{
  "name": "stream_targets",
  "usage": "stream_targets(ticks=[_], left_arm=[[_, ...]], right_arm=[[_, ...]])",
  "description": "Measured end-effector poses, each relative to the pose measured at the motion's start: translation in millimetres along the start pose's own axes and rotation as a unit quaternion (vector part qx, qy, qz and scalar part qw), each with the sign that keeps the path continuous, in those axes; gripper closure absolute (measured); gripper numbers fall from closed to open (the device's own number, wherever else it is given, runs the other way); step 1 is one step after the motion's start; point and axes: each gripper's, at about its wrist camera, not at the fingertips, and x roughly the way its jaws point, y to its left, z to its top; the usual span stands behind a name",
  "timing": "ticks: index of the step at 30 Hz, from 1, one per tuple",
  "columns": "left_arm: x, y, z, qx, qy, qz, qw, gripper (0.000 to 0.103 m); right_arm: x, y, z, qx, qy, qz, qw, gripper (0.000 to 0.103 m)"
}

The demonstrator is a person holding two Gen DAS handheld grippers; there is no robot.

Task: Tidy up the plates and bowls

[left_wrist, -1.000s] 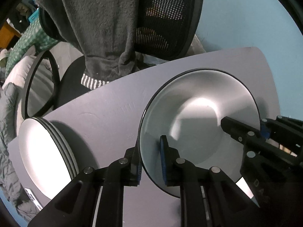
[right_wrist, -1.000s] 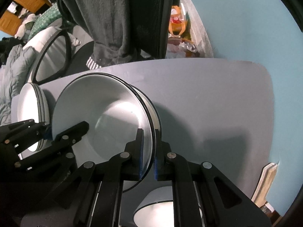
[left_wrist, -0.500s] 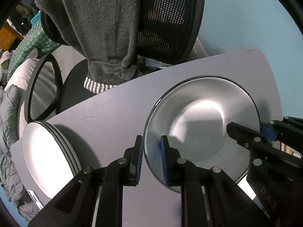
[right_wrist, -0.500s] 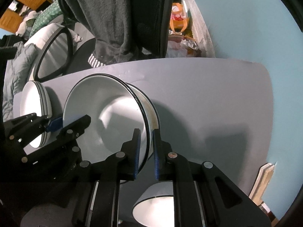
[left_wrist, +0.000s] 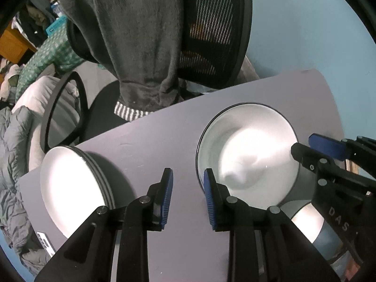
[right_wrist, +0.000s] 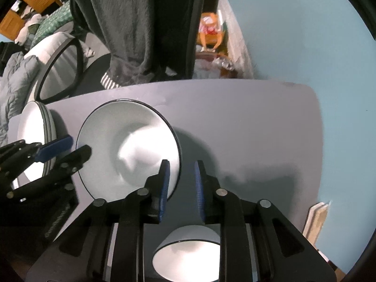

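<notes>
So both your grippers, left point(left_wrist: 188, 197) and right point(right_wrist: 181, 188), are opening off the bowl point(left_wrist: 246, 150); plates point(left_wrist: 72, 188) stacked, another bowl point(right_wrist: 188, 251) waits

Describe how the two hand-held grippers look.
Both match. The left hand-held gripper and the right hand-held gripper have black linkage arms with round silver pins, and two flat fingers faced with ribbed blue pads. White letters "DAS" mark the right one's body, seen from the left camera. No cables or sleeves show.

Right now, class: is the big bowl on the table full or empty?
Empty. The big bowl shows a bare white inside, and it sits upright on the table, with nothing in it.
</notes>
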Motion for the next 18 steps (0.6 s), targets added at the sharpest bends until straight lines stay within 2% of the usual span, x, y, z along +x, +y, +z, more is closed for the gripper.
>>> stream_targets(ticks=[1, 5, 9, 11, 18], left_arm=[[-5.2, 0.1, -1.5, 0.0, -0.006, 0.004, 1.0, 0.076], [-27.0, 2.1, -7.3, 0.003, -0.036, 0.014, 0.9993, 0.058], [-48.5, 2.2, -13.9, 0.01, -0.057, 0.016, 0.9982, 0.055], [-57.4, 3.6, -18.1, 0.008, -0.065, 0.013, 0.9977, 0.047], [-78.8, 6.5, -33.5, -0.006, -0.072, -0.015, 0.9972, 0.046]], right_arm=[[-4.3, -0.1, -1.5, -0.001, -0.006, -0.005, 1.0, 0.074], [-25.3, -1.4, -8.3, 0.0, -0.034, -0.018, 0.999, 0.069], [-44.0, -3.5, -14.6, 0.003, -0.057, -0.028, 0.998, 0.067], [-55.6, -4.9, -18.8, 0.008, -0.069, -0.032, 0.997, 0.065], [-85.3, -5.3, -37.5, 0.013, -0.1, -0.043, 0.994, 0.055]])
